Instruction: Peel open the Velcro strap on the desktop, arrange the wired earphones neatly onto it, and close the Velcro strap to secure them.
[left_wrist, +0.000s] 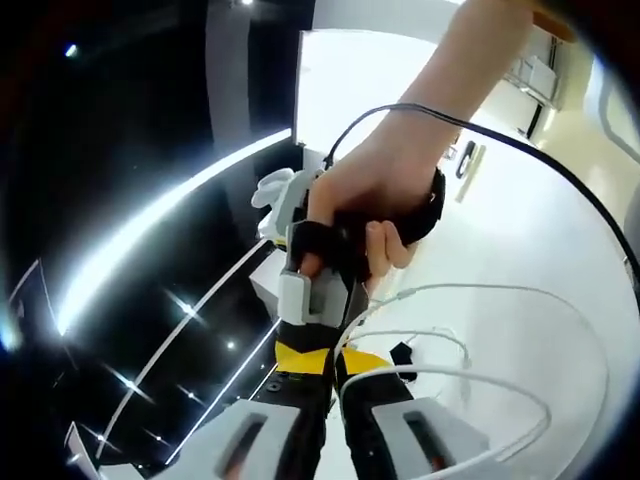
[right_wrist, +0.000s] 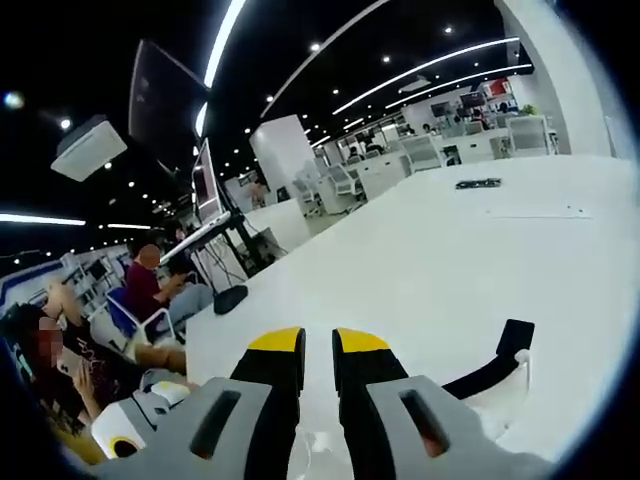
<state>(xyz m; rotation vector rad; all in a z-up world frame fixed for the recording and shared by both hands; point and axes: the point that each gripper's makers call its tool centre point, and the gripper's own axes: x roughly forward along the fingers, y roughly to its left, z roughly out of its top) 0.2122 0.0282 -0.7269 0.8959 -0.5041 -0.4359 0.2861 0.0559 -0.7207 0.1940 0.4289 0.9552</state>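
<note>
My left gripper (left_wrist: 335, 360) has its yellow-tipped jaws nearly together, and the white earphone cable (left_wrist: 470, 377) runs up through the narrow gap between them. The cable loops out to the right over the white desk (left_wrist: 540, 250). A small black Velcro piece (left_wrist: 403, 353) lies just right of the jaw tips. Directly beyond the tips, a hand (left_wrist: 375, 185) holds the other gripper. My right gripper (right_wrist: 318, 345) is shut, with its jaws over the desk (right_wrist: 450, 260). The black Velcro strap (right_wrist: 495, 368) lies to its right, with a white earphone part (right_wrist: 520, 355) on it.
A black cord (left_wrist: 520, 150) arcs over the desk from the hand. Small dark items (right_wrist: 478, 184) lie far across the desk. People sit on chairs (right_wrist: 150, 290) off the desk's left edge, and a dark object (right_wrist: 230, 298) rests near that edge.
</note>
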